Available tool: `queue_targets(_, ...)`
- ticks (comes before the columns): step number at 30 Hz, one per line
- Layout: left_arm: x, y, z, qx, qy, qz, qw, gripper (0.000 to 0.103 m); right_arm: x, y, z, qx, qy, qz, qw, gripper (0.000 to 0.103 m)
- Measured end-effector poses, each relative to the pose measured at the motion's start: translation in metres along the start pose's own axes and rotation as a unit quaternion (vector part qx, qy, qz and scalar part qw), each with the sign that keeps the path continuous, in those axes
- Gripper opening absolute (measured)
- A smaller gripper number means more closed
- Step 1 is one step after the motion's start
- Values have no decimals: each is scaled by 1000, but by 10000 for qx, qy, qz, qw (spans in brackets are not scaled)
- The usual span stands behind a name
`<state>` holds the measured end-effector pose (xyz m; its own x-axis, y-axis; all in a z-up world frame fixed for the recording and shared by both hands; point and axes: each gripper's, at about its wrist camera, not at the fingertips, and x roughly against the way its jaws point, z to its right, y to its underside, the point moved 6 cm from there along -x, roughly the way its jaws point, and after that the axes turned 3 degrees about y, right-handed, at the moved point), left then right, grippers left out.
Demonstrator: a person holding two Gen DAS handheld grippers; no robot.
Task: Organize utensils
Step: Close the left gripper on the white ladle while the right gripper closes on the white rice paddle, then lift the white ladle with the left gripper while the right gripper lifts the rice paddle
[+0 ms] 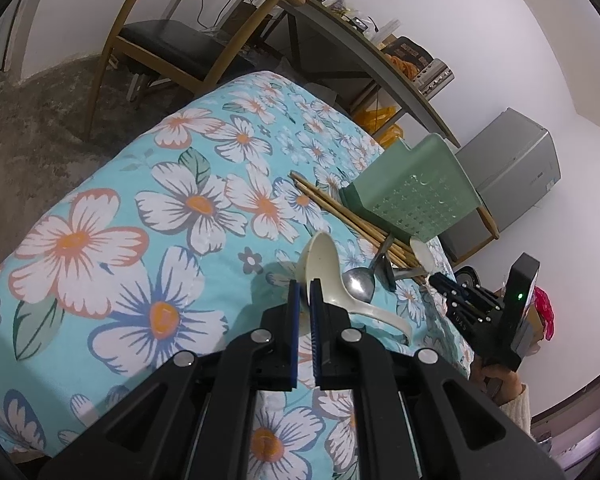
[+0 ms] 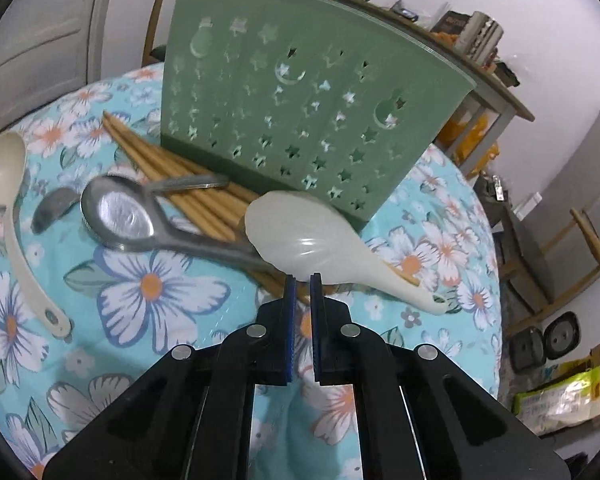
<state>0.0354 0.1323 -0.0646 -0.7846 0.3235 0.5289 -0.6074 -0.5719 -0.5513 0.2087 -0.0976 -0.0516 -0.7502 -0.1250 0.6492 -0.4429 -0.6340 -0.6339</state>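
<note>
Left wrist view: the left gripper [image 1: 305, 286] is set with narrow jaws astride the cream ladle [image 1: 320, 268] rim, unclamped; a slip is risked. Right wrist view: the right gripper [image 2: 303, 280], jaws narrow and empty, is poised beside the rice paddle [image 2: 312, 236] near the green holder [image 2: 300, 104].

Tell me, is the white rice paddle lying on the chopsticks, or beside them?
Touching. In the right wrist view the white rice paddle lies across the chopsticks, its handle crossing over their ends beside the green holder.
</note>
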Motion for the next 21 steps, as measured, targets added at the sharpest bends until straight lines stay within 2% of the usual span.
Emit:
queue_targets(6, -2, 1, -2, 15, -19, -21, 10000, 5, 0, -15, 12, -379, 139, 224, 9989, 5)
queue_targets(9, -1, 1, -3, -4, -31, -14, 10000, 5, 0, -22, 10, -509, -48, 285, 9983, 7)
queue_targets(15, 1, 1, -4, 47, -9, -14, 10000, 5, -15, -24, -4, -212, -10, 104, 9997, 7)
queue_targets(17, 2, 0, -5, 76, 11, -15, 10000, 5, -10, -23, -8, -171, -132, 22, 9998, 12)
queue_targets(19, 4, 0, -7, 97, 22, -3, 10000, 5, 2, -20, -11, -123, -228, 97, 9996, 25)
queue_targets(21, 4, -2, -8, 139, 54, 1, 9999, 5, 13, -14, -17, 54, -325, 182, 9993, 34)
